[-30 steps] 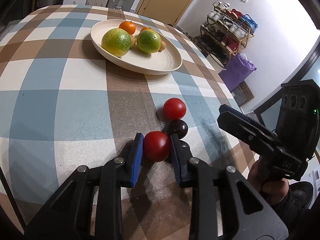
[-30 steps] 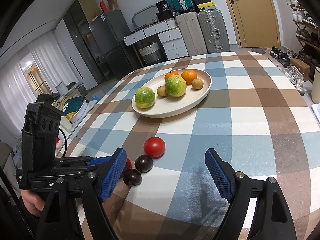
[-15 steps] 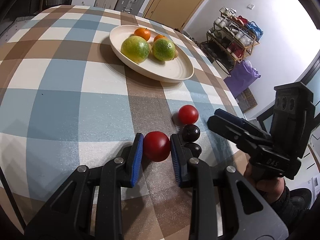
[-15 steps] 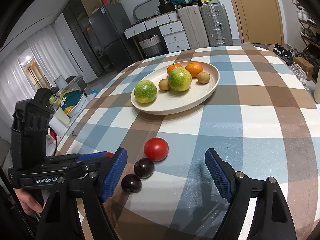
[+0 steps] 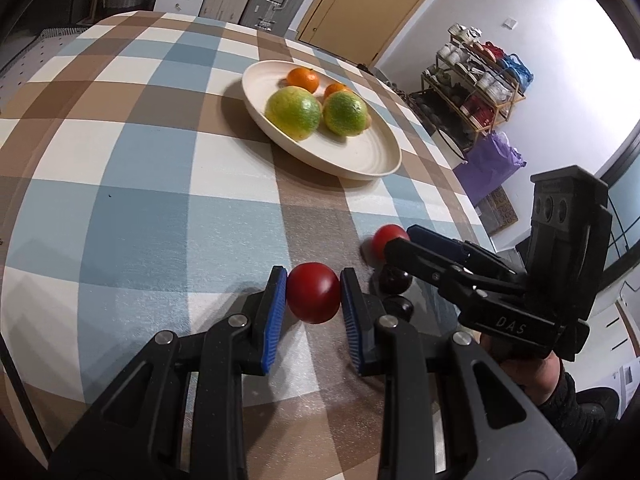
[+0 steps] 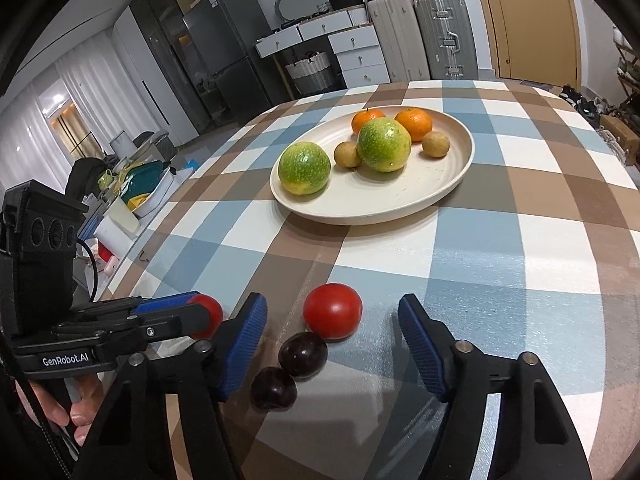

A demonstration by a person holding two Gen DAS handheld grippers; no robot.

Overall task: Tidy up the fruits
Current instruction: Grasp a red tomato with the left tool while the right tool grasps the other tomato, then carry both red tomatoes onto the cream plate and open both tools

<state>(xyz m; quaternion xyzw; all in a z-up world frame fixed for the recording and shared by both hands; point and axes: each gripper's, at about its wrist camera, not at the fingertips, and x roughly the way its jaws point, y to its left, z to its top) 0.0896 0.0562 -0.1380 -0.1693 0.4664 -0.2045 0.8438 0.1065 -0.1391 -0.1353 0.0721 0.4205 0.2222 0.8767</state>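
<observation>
My left gripper (image 5: 313,298) is shut on a red tomato (image 5: 313,297) and holds it above the checked tablecloth; it shows in the right wrist view (image 6: 206,314) too. My right gripper (image 6: 333,340) is open, its fingers either side of a second red tomato (image 6: 333,311) and two dark plums (image 6: 303,355) (image 6: 274,388) lying on the cloth. The cream plate (image 6: 400,208) further back holds two green citrus fruits (image 6: 305,168), two oranges (image 6: 414,123) and two small brown fruits (image 6: 436,144).
The round table (image 5: 140,208) drops off on all sides. A shoe rack (image 5: 476,92) and a purple bag (image 5: 492,164) stand beyond its right edge. Suitcases (image 6: 440,36), drawers and a fridge line the far wall.
My left gripper has lifted the tomato off the cloth and carried it up and towards the plate. My right gripper has moved in over the other tomato and the plums, still open.
</observation>
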